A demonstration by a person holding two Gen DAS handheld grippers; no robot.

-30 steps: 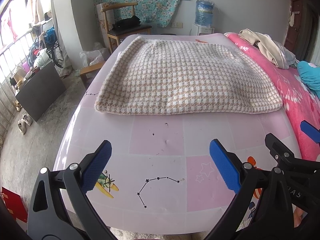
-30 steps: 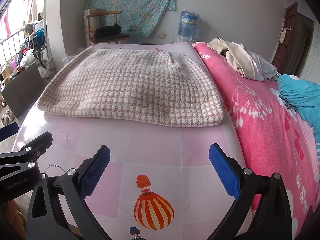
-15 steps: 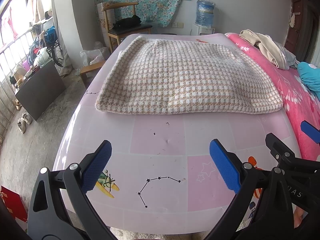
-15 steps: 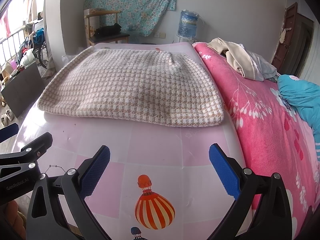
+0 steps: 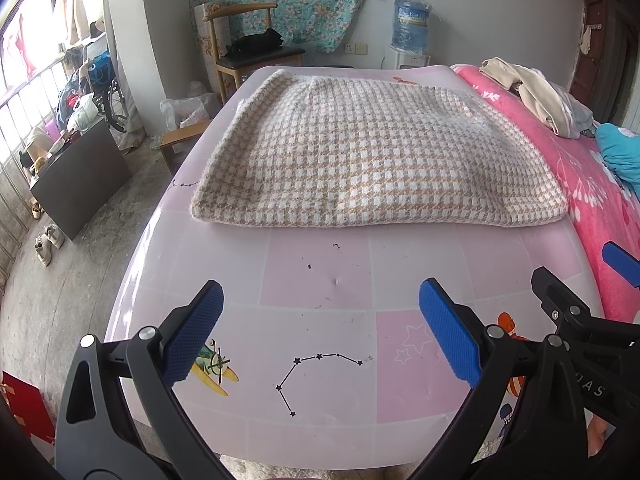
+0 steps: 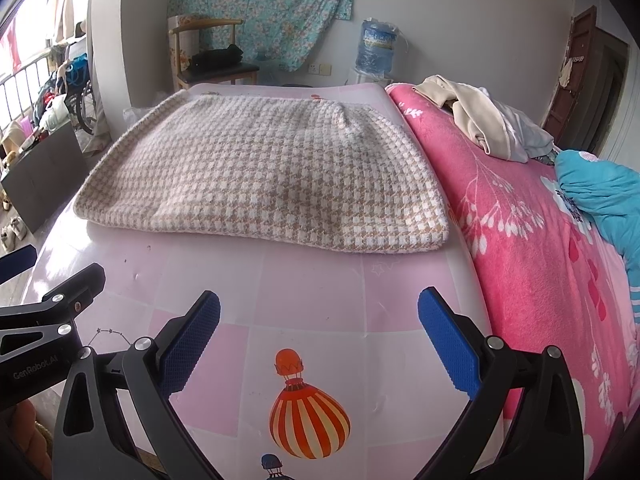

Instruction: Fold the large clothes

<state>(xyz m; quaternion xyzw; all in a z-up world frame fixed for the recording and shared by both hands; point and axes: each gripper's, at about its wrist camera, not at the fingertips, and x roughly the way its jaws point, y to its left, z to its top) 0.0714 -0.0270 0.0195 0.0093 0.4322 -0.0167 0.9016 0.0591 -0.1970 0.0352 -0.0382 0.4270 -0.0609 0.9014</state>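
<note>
Nothing has shifted over the last second: your left gripper and right gripper still hover wide open and empty over the near bed. Farther off, the folded sweater lies flat, apparently finished.

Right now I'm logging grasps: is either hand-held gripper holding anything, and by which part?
Nothing is held. The left hand-held gripper and right hand-held gripper are open, short of the folded beige-and-white houndstooth knit garment.

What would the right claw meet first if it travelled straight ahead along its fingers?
Probably the near edge of the houndstooth garment, beyond a bare stretch of pink mat. The right claw is open; depth is uncertain.
</note>
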